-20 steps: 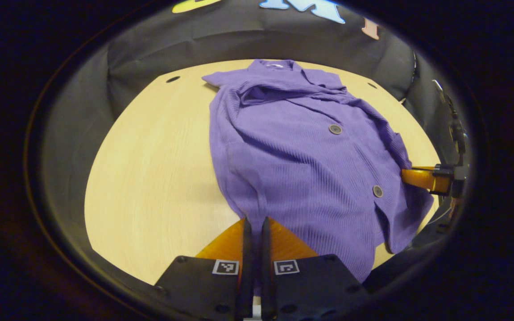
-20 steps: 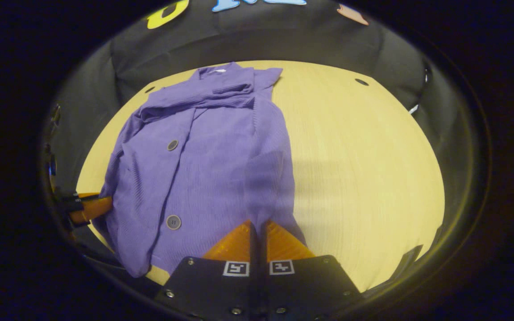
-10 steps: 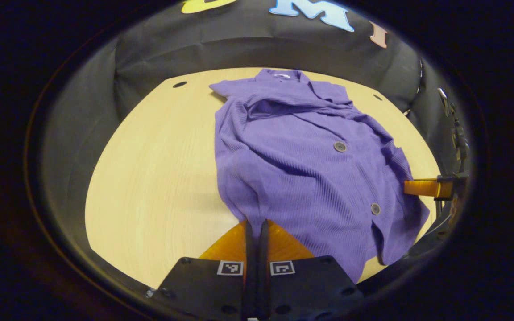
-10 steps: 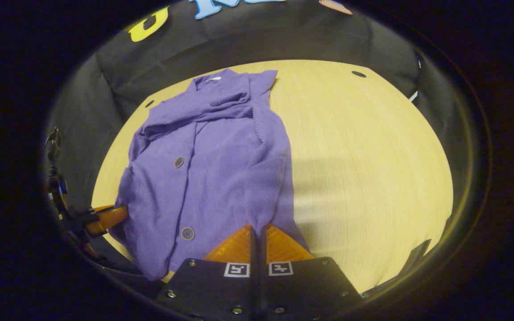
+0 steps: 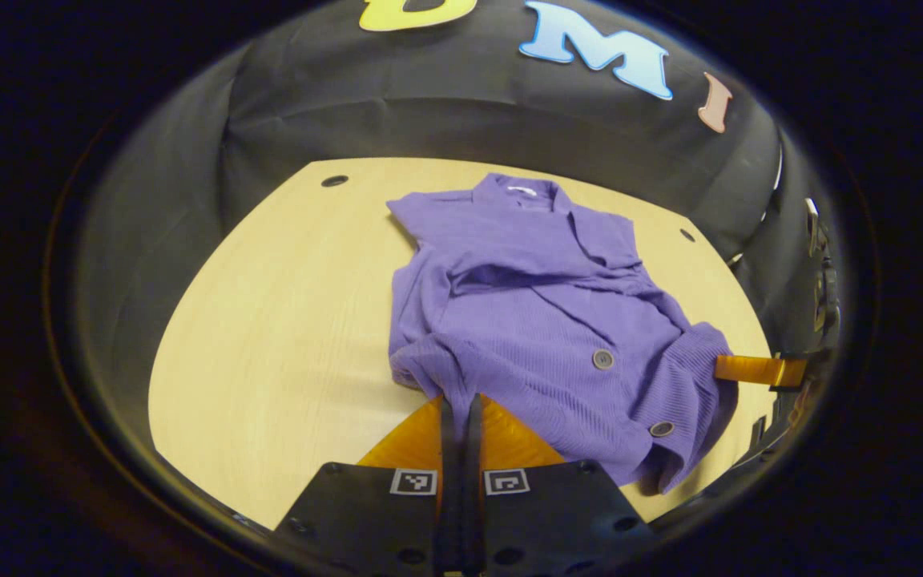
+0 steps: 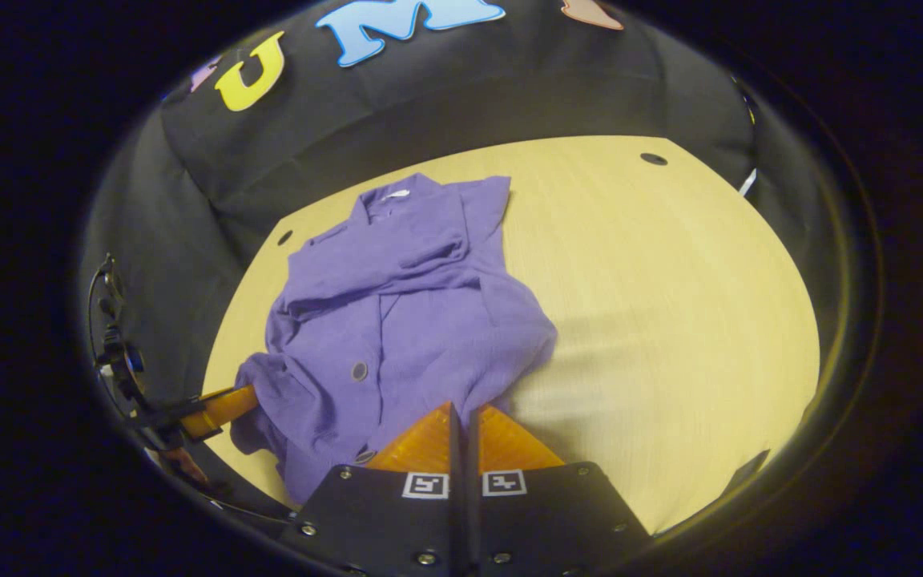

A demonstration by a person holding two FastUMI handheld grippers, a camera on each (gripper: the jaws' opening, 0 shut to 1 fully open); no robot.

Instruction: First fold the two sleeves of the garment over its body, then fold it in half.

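Purple knit garment [image 5: 542,320] on pale wood table [image 5: 269,320], collar [image 5: 521,192] at far end twd booth wall, hem nearest both tools. Long axis runs near-to-far, straight away from both cameras. Sleeves already folded across upper body, lying as a band below collar [image 6: 381,272]. Near part lifted and bunched, hem corners raised off tabletop.

Left gripper [image 5: 457,401]: fingers pressed together, no gap btwn them, purple cloth of near left hem corner pinched at tips. Right gripper [image 6: 461,410]: same, closed tight on near right hem corner; seen also from left gripper view as a finger at right edge [image 5: 754,370], meeting cloth at its far side. Each tool at its own corner, roughly level w/ each other across the width.

Key relation: collar dead ahead of both tools along long axis, so fold-in-half = carry hem fwd, away from holder, twd collar. Neither hand nearer; both about same distance from collar, so equal travel needed or hem skews. Judged mid half-fold: hem up, not yet laid on upper body.

Risks: knit is soft, sags btwn the two grips [image 5: 622,401]; buttons [image 5: 603,359] may drag placket sideways; sleeve band could shift if cloth slides over it. Keep hem taut across width, lay down w/ hem edge matching shoulders.
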